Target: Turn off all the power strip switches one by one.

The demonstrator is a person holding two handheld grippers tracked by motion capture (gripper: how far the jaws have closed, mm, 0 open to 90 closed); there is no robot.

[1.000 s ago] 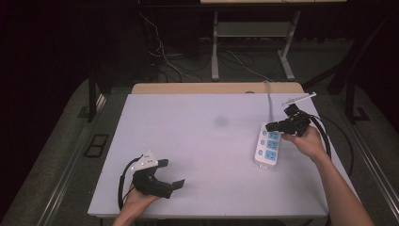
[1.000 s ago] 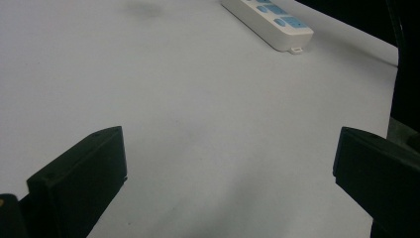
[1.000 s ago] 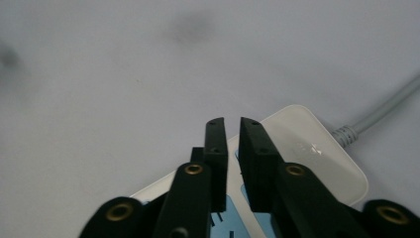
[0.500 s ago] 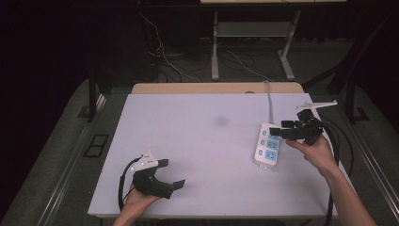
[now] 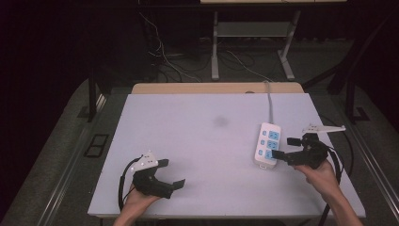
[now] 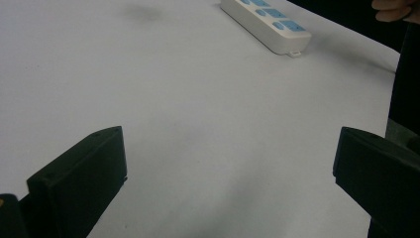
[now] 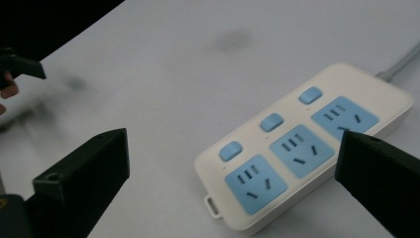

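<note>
A white power strip (image 5: 267, 145) with blue sockets and switches lies on the right half of the white table (image 5: 197, 141). In the right gripper view its near end (image 7: 297, 148) is just ahead of the jaws. My right gripper (image 5: 284, 147) hovers at the strip's right side near that end. Its jaws have just been opening and now stand wide, open (image 7: 233, 148), with no pad pressing on the strip. My left gripper (image 5: 171, 173) rests at the table's near left, open, with bare tabletop between its jaws (image 6: 228, 148). The strip (image 6: 267, 20) shows far off in the left gripper view.
The strip's grey cord (image 5: 270, 101) runs off the far table edge. A faint dark smudge (image 5: 220, 121) marks the tabletop's middle. A wooden strip (image 5: 216, 88) borders the far side. Loose cables (image 5: 160, 56) and a metal stand (image 5: 249, 33) are on the floor beyond.
The right gripper has moved off the strip's far right side, rightward and toward the person, and its jaws have spread wide. The left gripper and the strip have stayed put.
</note>
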